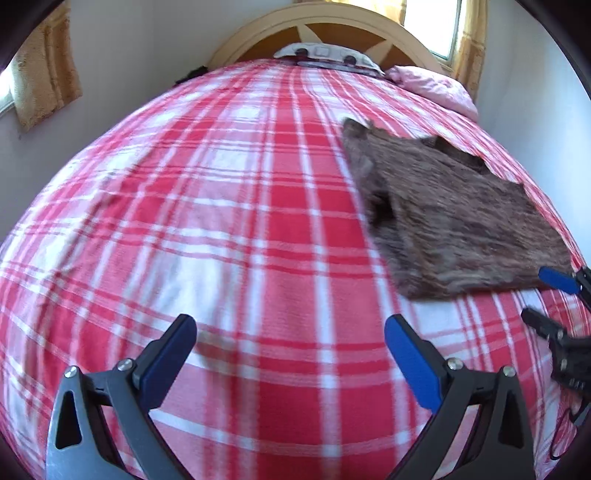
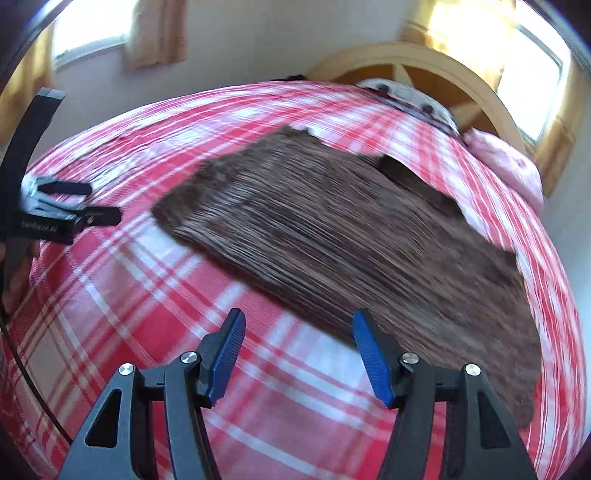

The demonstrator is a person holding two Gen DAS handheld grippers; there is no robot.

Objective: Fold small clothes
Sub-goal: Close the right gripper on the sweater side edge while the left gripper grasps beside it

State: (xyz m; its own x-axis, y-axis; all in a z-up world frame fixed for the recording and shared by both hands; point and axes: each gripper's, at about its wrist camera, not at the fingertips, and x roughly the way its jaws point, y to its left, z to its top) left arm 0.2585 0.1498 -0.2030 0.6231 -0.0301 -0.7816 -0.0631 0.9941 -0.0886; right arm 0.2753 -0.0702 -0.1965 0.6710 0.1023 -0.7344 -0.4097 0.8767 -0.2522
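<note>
A brown fuzzy garment (image 1: 454, 218) lies flat on the red and white plaid bedspread (image 1: 221, 206), to the right of my left gripper. My left gripper (image 1: 291, 332) is open and empty above bare bedspread. In the right wrist view the garment (image 2: 351, 236) fills the middle, blurred. My right gripper (image 2: 299, 332) is open and empty, just short of the garment's near edge. The right gripper also shows in the left wrist view (image 1: 546, 295) at the garment's near right corner. The left gripper shows in the right wrist view (image 2: 99, 203) at far left.
A wooden headboard (image 1: 332, 26) and a patterned pillow (image 1: 328, 55) are at the far end. A pink pillow (image 1: 436, 86) lies at the far right. Walls and curtained windows (image 2: 532, 62) surround the bed.
</note>
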